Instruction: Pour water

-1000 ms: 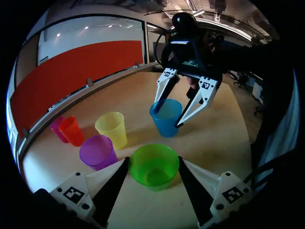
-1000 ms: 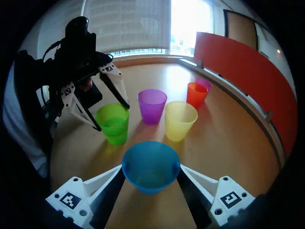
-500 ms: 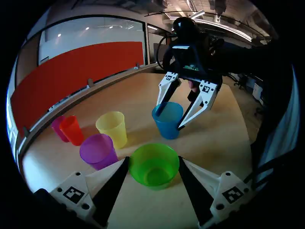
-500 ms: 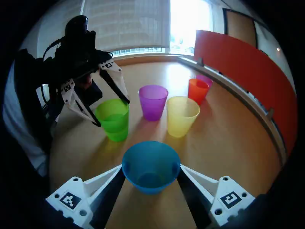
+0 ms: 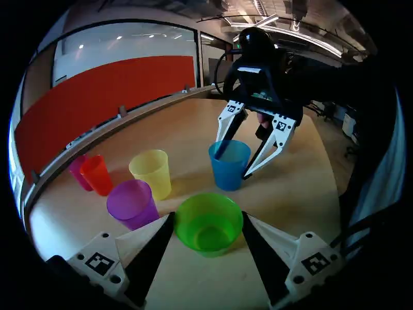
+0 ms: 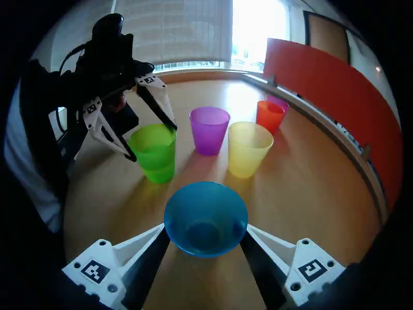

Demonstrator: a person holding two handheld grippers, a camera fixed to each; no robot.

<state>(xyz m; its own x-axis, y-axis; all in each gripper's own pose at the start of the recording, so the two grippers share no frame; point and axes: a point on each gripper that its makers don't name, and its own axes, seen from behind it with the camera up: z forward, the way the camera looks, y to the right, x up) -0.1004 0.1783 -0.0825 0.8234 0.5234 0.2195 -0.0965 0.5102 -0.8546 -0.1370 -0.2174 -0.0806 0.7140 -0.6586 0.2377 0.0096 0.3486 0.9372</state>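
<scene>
- Left gripper [image 5: 207,215]: fingers narrowed onto a green cup [image 5: 208,227], one pad on each side of the cup wall. The cup is upright.
- In the right gripper view, the left gripper [image 6: 152,143] straddles the green cup [image 6: 153,155] the same way. The cup base is on or just above the table; can't tell which.
- Right gripper [image 6: 206,227]: clamped on a blue cup [image 6: 206,219], a finger on either side, cup mouth facing the camera.
- In the left gripper view, the right gripper [image 5: 231,164] comes down over the blue cup [image 5: 228,166], which is upright there.
- Water: can't confirm any in either cup.
- Spare cups on the wooden table [image 5: 289,181]: purple cup [image 5: 131,204] just beside the green, yellow cup [image 5: 151,173] behind it, then orange cup [image 5: 95,174] touching a magenta cup [image 5: 77,169].
- Background: red wall panel [image 5: 103,88], window with blinds [image 6: 175,36].
</scene>
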